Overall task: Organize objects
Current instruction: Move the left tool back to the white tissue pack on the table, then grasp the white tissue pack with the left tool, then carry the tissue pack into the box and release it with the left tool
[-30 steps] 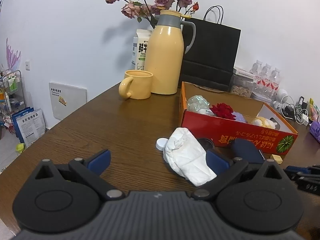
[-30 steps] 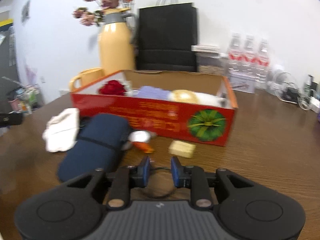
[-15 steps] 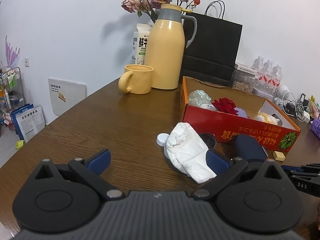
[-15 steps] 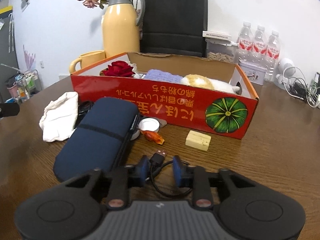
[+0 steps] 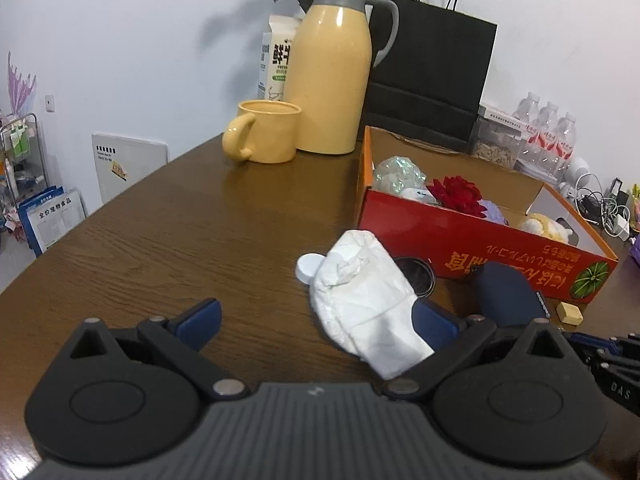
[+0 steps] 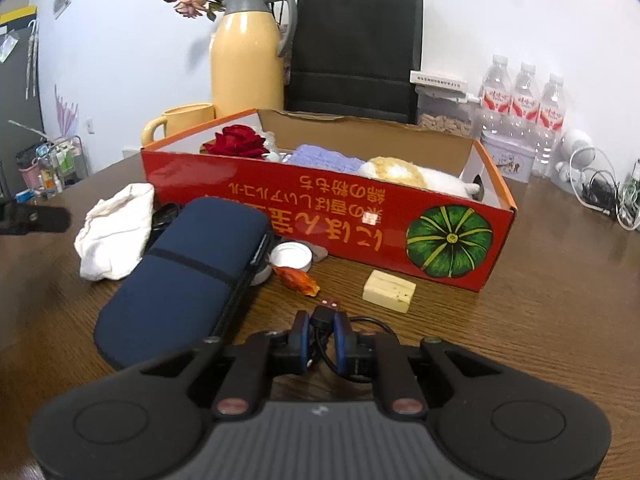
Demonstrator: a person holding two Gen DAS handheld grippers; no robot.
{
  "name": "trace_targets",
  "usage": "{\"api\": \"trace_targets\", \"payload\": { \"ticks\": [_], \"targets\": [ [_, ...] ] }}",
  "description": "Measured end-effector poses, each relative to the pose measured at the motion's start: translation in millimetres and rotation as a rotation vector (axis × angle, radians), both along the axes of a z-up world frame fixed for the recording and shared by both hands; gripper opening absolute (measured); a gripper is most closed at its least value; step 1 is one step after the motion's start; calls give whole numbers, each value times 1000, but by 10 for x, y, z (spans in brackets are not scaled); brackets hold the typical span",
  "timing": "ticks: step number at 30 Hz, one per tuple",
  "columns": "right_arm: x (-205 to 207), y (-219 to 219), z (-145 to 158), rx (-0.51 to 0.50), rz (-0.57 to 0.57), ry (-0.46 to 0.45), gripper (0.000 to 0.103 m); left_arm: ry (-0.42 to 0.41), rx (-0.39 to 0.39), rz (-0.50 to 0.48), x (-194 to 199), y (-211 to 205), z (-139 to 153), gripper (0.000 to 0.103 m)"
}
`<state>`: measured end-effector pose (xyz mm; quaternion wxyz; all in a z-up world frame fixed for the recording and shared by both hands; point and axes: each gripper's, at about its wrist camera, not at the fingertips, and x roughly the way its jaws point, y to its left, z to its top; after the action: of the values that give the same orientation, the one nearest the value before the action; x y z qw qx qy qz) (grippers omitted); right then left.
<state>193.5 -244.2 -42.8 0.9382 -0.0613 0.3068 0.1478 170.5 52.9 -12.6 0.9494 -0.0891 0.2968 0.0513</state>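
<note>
R gripper (image 6: pixel 323 330) pinching USB cable (image 6: pixel 326 312); L gripper (image 5: pixel 316 318) spread wide over white cloth (image 5: pixel 366 300).

R jaws have just been closing, now clamped on the black cable's plug end w/ the connector poking out past the pads, cable loop lying on the worktop (image 6: pixel 540 300) under the gripper. Navy zip case (image 6: pixel 188 280) just left of it, small wood block (image 6: pixel 389 291) ahead-right, orange wrapper (image 6: pixel 300 280) & white cap (image 6: pixel 291 256) near the red box (image 6: pixel 320 208), which holds a red rose (image 6: pixel 238 145), purple knit & plush. L gripper's right pad sits by the cloth's edge, not gripping.
</note>
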Motion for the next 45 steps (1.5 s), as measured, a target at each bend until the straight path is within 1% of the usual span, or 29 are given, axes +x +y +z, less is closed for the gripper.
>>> {"api": "trace_targets", "payload": {
  "ticks": [5, 10, 13, 15, 18, 20, 24, 25, 27, 28, 30, 33, 36, 45],
  "targets": [
    [-29, -27, 25, 12, -12, -23, 11, 22, 7, 4, 141, -101, -34, 103],
    [-105, -48, 77, 18, -37, -94, 11, 50, 16, 9, 261, -191, -64, 103],
    [-123, -64, 96, 25, -47, -113, 11, 78, 20, 11, 360, -261, -80, 103],
    [-127, -62, 102, 25, -47, -118, 11, 94, 42, 11, 435, -329, -92, 103],
    [-140, -60, 108, 27, -47, -125, 11, 117, 84, 37, 540, -416, -133, 103],
    [-146, -65, 111, 29, -47, -128, 12, 132, 91, 48, 589, -454, -158, 103],
    [-154, -78, 115, 39, -50, -132, 12, 138, 117, 69, 637, -531, -197, 103],
    [-153, -84, 115, 41, -50, -132, 12, 142, 122, 71, 644, -542, -211, 102],
    [-158, -88, 116, 44, -51, -134, 12, 154, 112, 72, 643, -542, -240, 95],
    [-159, -87, 117, 45, -51, -135, 12, 148, 117, 76, 635, -542, -237, 92],
    [-161, -86, 117, 47, -51, -136, 12, 139, 120, 79, 602, -544, -230, 82],
    [-163, -88, 119, 46, -51, -137, 12, 129, 113, 70, 552, -536, -219, 77],
    [-169, -98, 124, 49, -53, -141, 12, 113, 101, 48, 457, -505, -195, 75],
    [-186, -91, 131, 48, -52, -151, 12, 35, 85, -10, 161, -408, -24, 74]
  ]
}}
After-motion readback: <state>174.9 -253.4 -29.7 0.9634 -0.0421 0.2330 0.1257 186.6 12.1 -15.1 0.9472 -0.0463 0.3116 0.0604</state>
